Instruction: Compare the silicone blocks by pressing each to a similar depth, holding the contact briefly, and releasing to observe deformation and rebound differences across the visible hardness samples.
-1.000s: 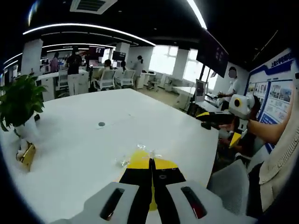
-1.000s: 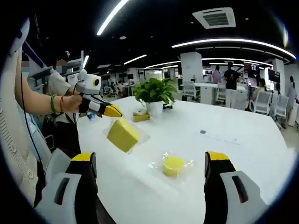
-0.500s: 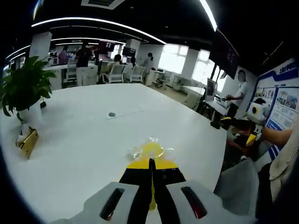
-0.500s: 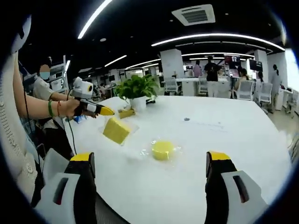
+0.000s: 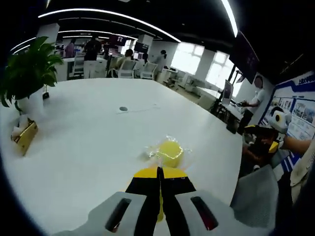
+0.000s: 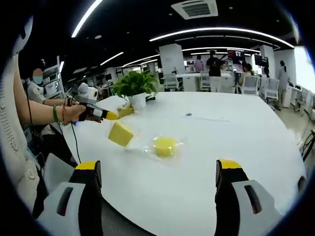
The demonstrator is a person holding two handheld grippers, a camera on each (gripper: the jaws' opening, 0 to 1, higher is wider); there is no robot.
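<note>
A round yellow silicone block (image 5: 170,151) in clear wrap lies on the white table (image 5: 74,147), just beyond my left gripper's (image 5: 158,172) shut jaws. A sliver of yellow shows between those jaws. In the right gripper view, the left gripper (image 6: 109,116) holds a square yellow block (image 6: 120,133) by its clear wrap, lifted over the table's left part. The round block (image 6: 165,146) lies to its right. My right gripper (image 6: 157,164) stands open and empty, well short of both blocks. It also shows off the table's right edge as the right gripper (image 5: 266,140).
A potted plant (image 5: 27,64) stands at the table's left, with a small gold object (image 5: 24,137) in front of it. A round cable hole (image 5: 123,108) sits mid-table. A person's forearm (image 6: 44,110) reaches in from the left. Chairs and people fill the office behind.
The left view has tilted, so the round block now shows whole beyond the jaw tips. In the right view both blocks look smaller and farther. The square block stays held.
</note>
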